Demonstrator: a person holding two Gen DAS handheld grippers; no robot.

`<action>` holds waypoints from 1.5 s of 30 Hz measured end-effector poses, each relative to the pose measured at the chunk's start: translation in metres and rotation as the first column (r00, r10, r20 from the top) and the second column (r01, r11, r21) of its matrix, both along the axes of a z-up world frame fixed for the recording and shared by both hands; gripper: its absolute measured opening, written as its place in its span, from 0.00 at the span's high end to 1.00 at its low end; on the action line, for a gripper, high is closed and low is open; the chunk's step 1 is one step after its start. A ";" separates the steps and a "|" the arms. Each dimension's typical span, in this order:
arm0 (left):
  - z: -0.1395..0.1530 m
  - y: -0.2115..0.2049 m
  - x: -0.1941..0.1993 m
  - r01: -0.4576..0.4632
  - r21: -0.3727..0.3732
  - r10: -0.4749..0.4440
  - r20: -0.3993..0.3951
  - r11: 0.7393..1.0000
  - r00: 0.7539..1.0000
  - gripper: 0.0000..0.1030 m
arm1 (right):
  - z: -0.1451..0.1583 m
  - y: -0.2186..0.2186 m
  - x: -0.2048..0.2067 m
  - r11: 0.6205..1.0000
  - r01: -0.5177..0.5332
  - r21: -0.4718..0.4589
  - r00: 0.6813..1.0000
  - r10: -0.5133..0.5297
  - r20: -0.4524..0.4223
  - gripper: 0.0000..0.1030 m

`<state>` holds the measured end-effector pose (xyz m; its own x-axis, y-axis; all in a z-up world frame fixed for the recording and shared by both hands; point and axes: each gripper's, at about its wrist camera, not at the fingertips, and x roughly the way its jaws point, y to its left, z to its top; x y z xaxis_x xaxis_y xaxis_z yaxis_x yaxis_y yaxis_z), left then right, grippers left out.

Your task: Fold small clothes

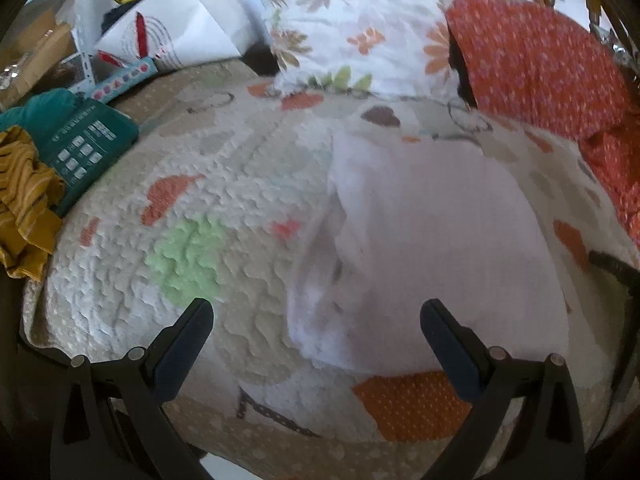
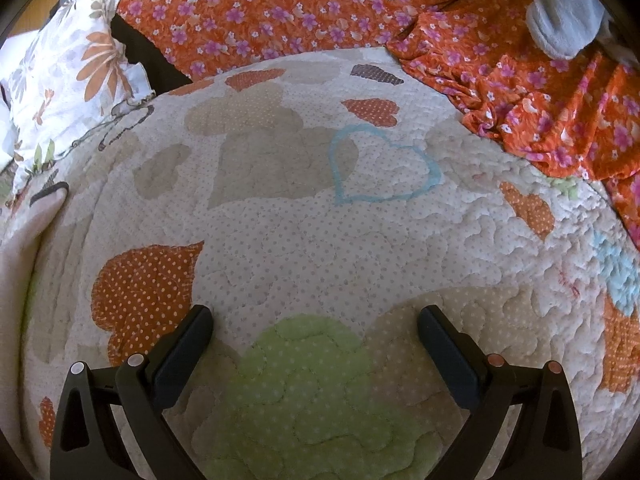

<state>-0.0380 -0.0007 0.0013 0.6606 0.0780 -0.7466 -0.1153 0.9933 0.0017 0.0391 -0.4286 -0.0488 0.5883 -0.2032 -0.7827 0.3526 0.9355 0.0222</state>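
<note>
white garment blurred, folds indistinct

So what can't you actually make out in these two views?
- White garment, left wrist view: motion blur hides its type and fold lines.
- Same garment, right wrist view: cut off by the left edge, only a strip shows.
- Grey fleece item, right wrist view: cropped by the top corner.
- Teal box, left wrist view: print too small.

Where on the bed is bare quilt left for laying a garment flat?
Bare quilt lies ahead of the right gripper, bordered by the orange floral fabric. Left of the white garment is free too. The mustard cloth and teal box crowd the left edge.
</note>
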 end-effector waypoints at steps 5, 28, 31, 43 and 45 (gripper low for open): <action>-0.011 -0.010 0.001 0.019 -0.008 -0.019 -0.044 1.000 0.999 0.00 | -0.001 -0.001 0.001 1.000 0.000 0.001 1.000 0.000 -0.008 0.00; -0.029 -0.012 -0.008 0.021 -0.033 -0.025 -0.113 0.999 0.993 0.00 | 0.016 0.096 -0.042 0.964 -0.218 0.150 0.972 0.228 -0.050 0.00; -0.035 -0.013 -0.006 0.024 -0.040 -0.030 -0.135 0.999 0.990 0.00 | 0.013 0.099 -0.041 0.965 -0.224 0.133 0.971 0.233 -0.059 0.00; -0.055 -0.024 -0.001 0.050 -0.035 -0.056 -0.219 0.998 0.974 0.00 | 0.006 0.113 -0.044 0.976 -0.215 0.019 0.975 0.216 -0.060 0.00; -0.056 -0.024 0.000 0.048 -0.042 -0.057 -0.225 0.998 0.973 0.00 | 0.006 0.114 -0.042 0.976 -0.216 0.019 0.974 0.217 -0.071 0.00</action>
